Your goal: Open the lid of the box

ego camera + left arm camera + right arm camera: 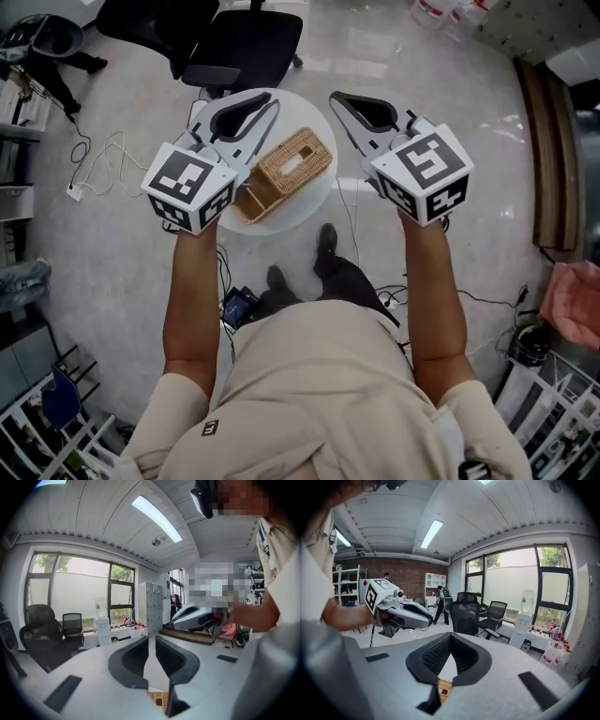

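My left gripper (273, 104) had its jaws drawn together, a bare sliver between the pads and nothing in them. My right gripper (336, 97) was closed too, tips meeting, empty. Both hung over the round white table (319, 195). The woven box (286, 173) lay on it between them, untouched.

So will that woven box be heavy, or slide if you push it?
Probably light: the woven box looks like thin wicker. It would likely slide on the smooth white table, and it fills much of that top, so a hard push might send it off.
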Tool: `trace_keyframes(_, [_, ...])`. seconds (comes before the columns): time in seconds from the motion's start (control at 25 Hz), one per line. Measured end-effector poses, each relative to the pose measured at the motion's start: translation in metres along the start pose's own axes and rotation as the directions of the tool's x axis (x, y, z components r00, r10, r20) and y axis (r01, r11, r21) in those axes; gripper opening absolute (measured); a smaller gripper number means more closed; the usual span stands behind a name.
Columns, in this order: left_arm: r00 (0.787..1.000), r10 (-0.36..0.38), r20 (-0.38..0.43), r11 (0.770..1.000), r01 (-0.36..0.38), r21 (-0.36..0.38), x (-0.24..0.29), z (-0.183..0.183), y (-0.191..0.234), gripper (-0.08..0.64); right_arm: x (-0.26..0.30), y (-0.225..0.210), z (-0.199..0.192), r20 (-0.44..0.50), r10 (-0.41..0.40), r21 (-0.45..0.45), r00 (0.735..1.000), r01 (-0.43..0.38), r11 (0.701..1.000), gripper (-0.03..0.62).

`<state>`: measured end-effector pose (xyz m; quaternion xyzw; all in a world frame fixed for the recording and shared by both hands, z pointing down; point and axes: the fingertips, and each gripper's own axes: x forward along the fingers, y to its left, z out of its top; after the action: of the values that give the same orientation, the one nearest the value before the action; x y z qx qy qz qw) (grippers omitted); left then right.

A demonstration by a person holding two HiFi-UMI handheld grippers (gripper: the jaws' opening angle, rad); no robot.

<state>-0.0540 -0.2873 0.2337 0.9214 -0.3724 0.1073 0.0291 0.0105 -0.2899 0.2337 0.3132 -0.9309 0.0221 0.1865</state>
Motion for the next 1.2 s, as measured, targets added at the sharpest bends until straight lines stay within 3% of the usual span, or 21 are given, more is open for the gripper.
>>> trace_keyframes(0.6, [0.992,-0.011,-0.128,0.996,-0.001,-0.092,0.029,-0.093,0.022,0.046,0.036,-0.027,-0.067,-0.068,0.012,0.06,0.998,-0.007,0.998,-0.008])
trace_keyframes(1.2, [0.961,-0.055,-0.271,0.981,0.002,-0.193,0.056,-0.204,0.036,0.048,0.074,-0.036,-0.14,-0.143,0.044,0.127,0.989,-0.026,0.992,-0.008])
